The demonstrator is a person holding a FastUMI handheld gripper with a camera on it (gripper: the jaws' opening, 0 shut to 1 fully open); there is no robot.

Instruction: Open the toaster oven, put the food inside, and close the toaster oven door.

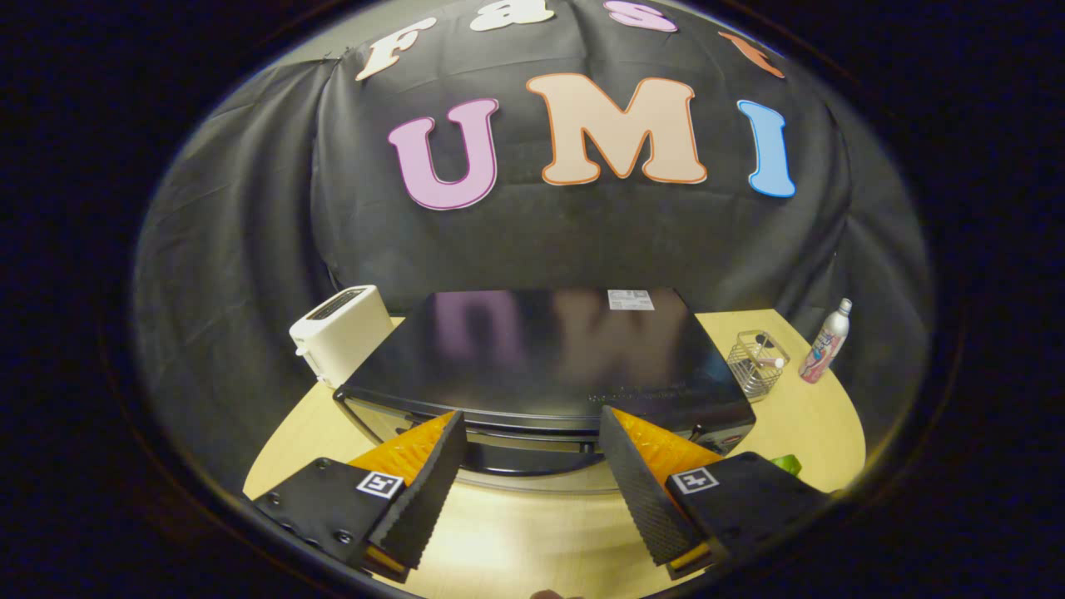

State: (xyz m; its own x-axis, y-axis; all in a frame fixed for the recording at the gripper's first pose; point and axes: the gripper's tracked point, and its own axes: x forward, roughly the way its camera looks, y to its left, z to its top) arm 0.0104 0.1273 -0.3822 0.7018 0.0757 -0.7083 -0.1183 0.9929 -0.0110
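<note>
**Fingers spread before the oven door**

The oven (549,358) sits just ahead of the fingers, heavy and rigid, glossy on top. Its door handle (528,438) lies between the tips: likely the best hold. The gripper (532,433) is spread, empty.

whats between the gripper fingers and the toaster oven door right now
Nothing: in the gripper view, bare wooden table lies between the open gripper and the toaster oven, whose door handle sits just ahead of the fingertips, untouched.
</note>
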